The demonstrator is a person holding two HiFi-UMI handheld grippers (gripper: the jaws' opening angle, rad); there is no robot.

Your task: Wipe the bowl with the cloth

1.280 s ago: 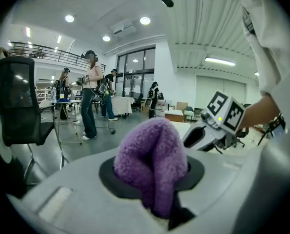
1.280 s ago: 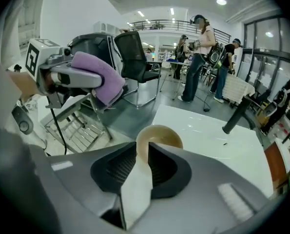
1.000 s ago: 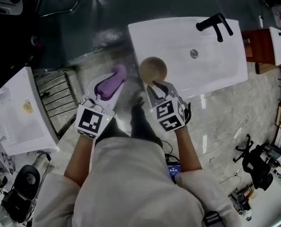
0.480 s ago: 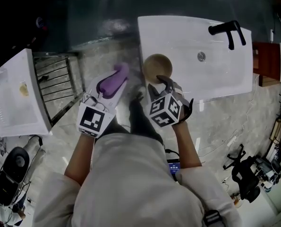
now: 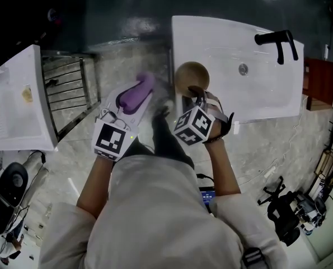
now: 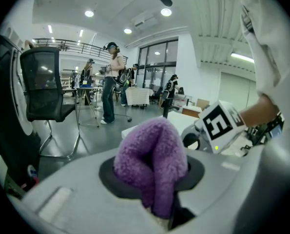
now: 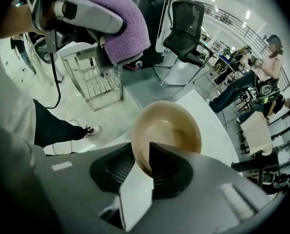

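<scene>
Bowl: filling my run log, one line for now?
left hand-held gripper: shut on cloth; right hand-held gripper: jaws just closing on bowl rim; cloth apart from bowl

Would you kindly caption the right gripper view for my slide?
The right gripper, jaws just closed further, pinches the rim of the bowl; the left gripper holds the purple cloth.

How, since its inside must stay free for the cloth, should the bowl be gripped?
Pinch the bowl by its thin rim on the side nearest the person, one jaw inside the wall, one outside, coming from above. Its open round shape offers no other hold. The right gripper, whose jaws have just been closing, has that rim between them.
</scene>
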